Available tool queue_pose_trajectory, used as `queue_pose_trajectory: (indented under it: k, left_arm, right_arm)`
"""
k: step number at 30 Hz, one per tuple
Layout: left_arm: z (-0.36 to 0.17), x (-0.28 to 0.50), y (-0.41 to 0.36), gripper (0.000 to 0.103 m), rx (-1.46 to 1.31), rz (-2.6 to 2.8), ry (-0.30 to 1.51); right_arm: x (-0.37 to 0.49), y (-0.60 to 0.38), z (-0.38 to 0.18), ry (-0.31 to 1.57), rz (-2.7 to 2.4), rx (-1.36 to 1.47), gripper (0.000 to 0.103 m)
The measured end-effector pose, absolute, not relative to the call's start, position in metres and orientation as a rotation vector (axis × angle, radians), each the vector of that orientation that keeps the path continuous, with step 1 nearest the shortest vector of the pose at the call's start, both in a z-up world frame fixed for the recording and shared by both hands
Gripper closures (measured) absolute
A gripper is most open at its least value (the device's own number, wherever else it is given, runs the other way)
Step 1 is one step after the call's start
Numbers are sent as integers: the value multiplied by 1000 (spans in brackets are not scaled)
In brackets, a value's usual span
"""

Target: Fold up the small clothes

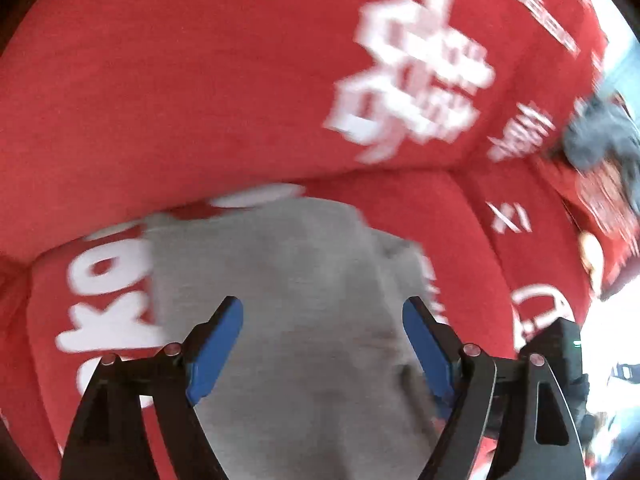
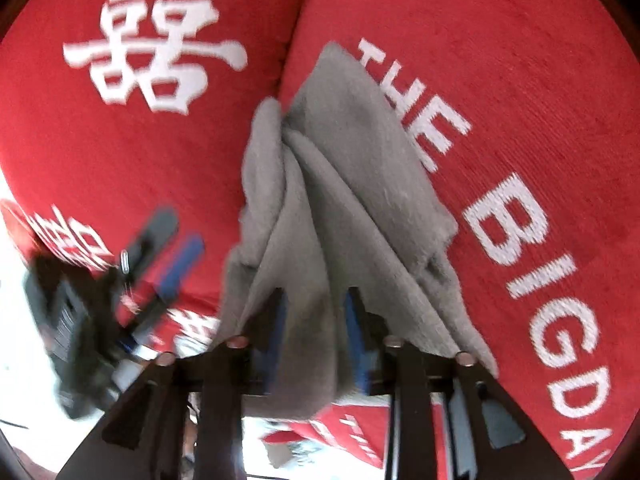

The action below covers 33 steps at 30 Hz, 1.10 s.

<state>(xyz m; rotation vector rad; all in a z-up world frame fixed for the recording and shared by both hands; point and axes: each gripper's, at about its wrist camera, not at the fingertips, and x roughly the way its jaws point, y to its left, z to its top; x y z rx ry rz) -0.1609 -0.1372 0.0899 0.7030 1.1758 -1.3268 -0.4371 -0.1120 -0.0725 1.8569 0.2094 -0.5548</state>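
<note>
A small grey garment [image 1: 280,280] lies on a red cover with white lettering [image 1: 180,80]. My left gripper [image 1: 322,312] is open, its blue pads [image 1: 218,344] spread just above the grey cloth and holding nothing. In the right wrist view my right gripper [image 2: 316,304] is shut on a bunched part of the grey garment [image 2: 340,168], which drapes forward from the fingers and trails onto the red cover [image 2: 500,60]. The left gripper also shows there at the left [image 2: 168,248], blurred.
The red cover spans two cushions with a seam between them [image 2: 292,40]. A dark blurred shape [image 1: 600,136] shows at the right edge of the left wrist view. A bright white floor area [image 2: 16,300] lies beyond the cushion edge.
</note>
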Motion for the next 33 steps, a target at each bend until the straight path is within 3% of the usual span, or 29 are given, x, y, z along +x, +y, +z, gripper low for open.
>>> queue_pose_trajectory:
  k: [6,15,17,18,24,33]
  left_arm:
    - [59,-95,-107,20,698,-1108,1245]
    - [17,-71,-90,20,718,-1024,1304]
    - [14,-71,-92,20,716,-1029,1305]
    - [15,-71,-92,20,716,-1034,1302]
    - [30,-80,-99,20,721,-1154,1268]
    - [6,-105,-102,19,795,-1188,1275]
  right_arm:
    - [-445,-127,-87,80,-447,1950,50]
    - [-377,-192,-50,516,-435,1655,48]
    - [-360,-201,-43,651,-489,1551,70]
    - [-353,-203,-39,725,-521,1484,89]
    - [-350,-184,33,636,-539,1275,89]
    - [-399,-179,-29,740,-702,1360,85]
